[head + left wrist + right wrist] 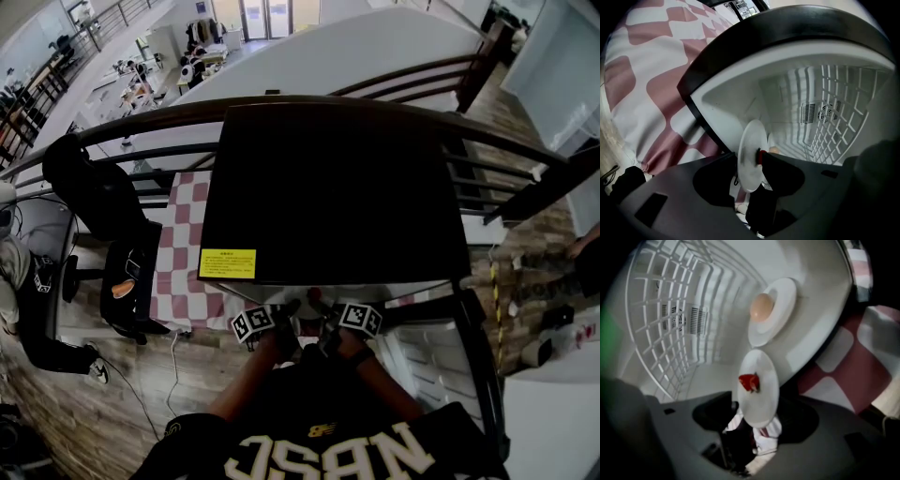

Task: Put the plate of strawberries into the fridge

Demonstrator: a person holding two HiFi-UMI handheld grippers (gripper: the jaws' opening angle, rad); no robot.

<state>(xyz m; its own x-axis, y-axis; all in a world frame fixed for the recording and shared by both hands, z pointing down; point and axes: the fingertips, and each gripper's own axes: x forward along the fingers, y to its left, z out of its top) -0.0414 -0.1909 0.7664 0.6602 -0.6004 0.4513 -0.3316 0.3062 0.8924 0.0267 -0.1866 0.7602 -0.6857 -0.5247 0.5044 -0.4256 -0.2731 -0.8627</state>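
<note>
While the left gripper [749, 179] and right gripper [757, 420] gape wide, unclamped, the plate [759, 404] at the fridge's [811, 310] front edge looks stiff, slick, breakable: pinch opposite rims.

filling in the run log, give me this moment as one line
left tongs open | right tongs open | plate with strawberry between both, at open fridge mouth | second plate inside

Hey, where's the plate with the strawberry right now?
The strawberry plate sits low centre in the right gripper view, between the open jaws of the right tool, at the mouth of the fridge, just in front of a second plate.
</note>
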